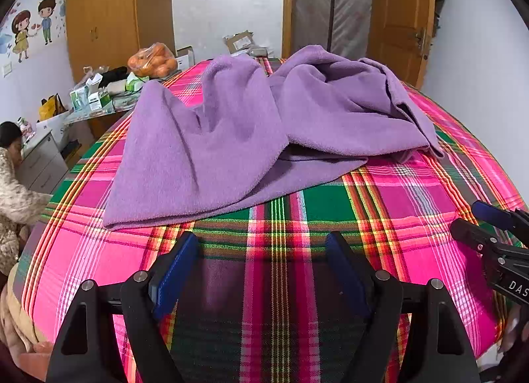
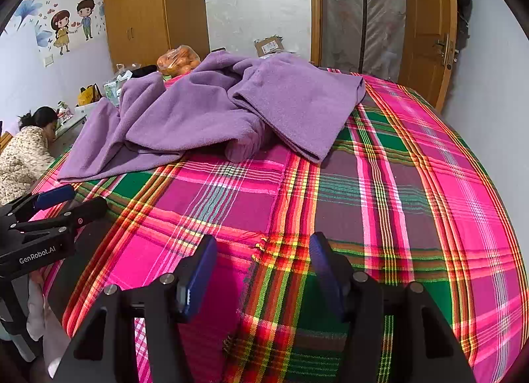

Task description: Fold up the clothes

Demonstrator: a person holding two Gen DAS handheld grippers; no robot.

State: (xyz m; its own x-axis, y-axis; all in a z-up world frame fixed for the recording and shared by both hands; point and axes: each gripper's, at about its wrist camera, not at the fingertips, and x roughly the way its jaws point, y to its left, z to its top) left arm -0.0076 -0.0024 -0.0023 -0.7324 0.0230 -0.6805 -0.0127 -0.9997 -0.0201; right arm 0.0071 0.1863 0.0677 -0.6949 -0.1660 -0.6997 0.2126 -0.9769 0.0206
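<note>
Fleece garment (image 1: 251,125) lay crumpled; left gripper (image 1: 261,250) & right gripper (image 2: 261,250) fingers apart, empty. Best: pinch near corners, spread flat first.

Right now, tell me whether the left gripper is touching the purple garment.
Apart. In the left wrist view the open left gripper sits short of the purple garment, with bare plaid bedspread between them.

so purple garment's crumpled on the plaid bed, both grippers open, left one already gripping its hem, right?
Not gripping. The left gripper is open over bare plaid bedspread, short of the purple garment, as the left wrist view shows. Right gripper is open too.
</note>
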